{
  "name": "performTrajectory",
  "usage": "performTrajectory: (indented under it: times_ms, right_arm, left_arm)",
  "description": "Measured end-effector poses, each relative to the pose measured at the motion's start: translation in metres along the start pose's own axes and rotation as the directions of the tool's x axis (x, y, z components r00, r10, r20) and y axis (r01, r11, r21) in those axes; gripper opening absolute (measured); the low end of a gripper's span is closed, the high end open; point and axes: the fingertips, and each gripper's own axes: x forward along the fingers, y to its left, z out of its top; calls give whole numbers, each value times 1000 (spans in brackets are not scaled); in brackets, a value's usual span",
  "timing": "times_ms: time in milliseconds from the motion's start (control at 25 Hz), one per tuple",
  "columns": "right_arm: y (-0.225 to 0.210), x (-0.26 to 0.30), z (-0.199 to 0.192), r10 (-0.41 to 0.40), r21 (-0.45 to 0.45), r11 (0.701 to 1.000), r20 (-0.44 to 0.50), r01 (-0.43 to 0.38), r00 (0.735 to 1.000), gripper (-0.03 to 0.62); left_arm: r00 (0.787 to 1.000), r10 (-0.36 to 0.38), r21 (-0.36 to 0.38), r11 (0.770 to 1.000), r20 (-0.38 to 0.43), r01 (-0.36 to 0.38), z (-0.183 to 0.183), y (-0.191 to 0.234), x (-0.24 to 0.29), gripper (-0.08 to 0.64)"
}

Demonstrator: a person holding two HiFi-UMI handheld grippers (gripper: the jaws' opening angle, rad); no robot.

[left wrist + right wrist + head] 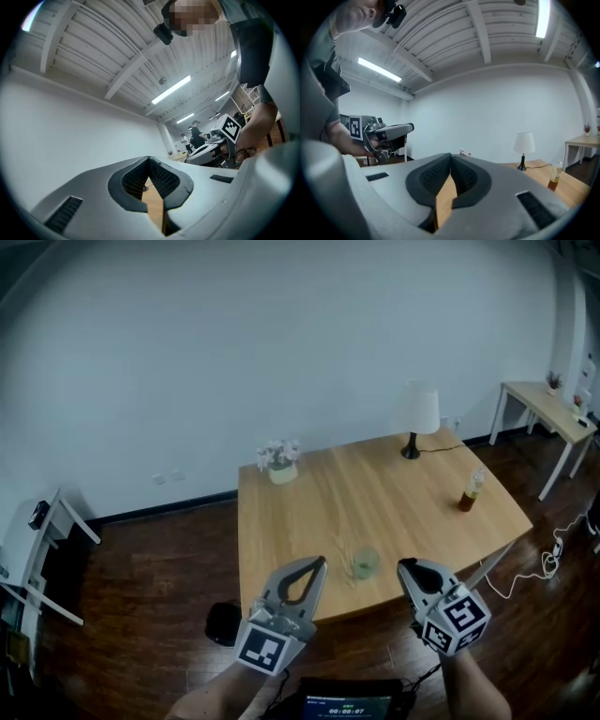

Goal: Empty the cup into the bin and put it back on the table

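While the left gripper (321, 562) and right gripper (404, 566) hover pinched closed and empty, the cup (365, 563) stands on the table (394, 493) between them. The bin (223, 622) sits at its eight o'clock; digits on the screen (349, 704) are unreadable.

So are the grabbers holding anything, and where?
Nothing is held. The left gripper and right gripper are shut and empty; the cup stands on the table.

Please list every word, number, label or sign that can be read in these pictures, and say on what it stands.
No text can be read with certainty.
Screen at the bottom edge: green digits, too blurred to read.
Left marker cube, right marker cube: black-and-white square patterns, no letters.
Bottle on the table: any label is too small to read.
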Motion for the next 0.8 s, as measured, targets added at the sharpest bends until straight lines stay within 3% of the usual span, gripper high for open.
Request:
performTrajectory:
  times_ms: [40, 120, 360, 440, 800]
  right_arm:
    - [-3, 6, 0, 2, -4, 1000, -7, -2, 1000, 4]
    - [-10, 16, 3, -8, -4, 1000, -15, 8, 1000, 67]
    - [-21, 40, 8, -29, -14, 999, -24, 28, 999, 70]
    - [-24, 47, 5, -19, -6, 1000, -34, 19, 999, 150]
    - [-42, 78, -39, 1, -2, 1000, -110, -1, 994, 358]
  left_arm:
    - [1000, -3, 3, 1000, -3, 3, -4, 4, 4, -8]
    - [1000, -6, -10, 1000, -2, 6, -10, 13, 12, -8]
    - [998, -51, -4, 999, 34, 51, -12, 33, 25, -8]
    - [998, -42, -14, 999, 41, 42, -16, 40, 28, -9]
    - [1000, -11, -29, 1000, -22, 10, -69, 58, 48, -8]
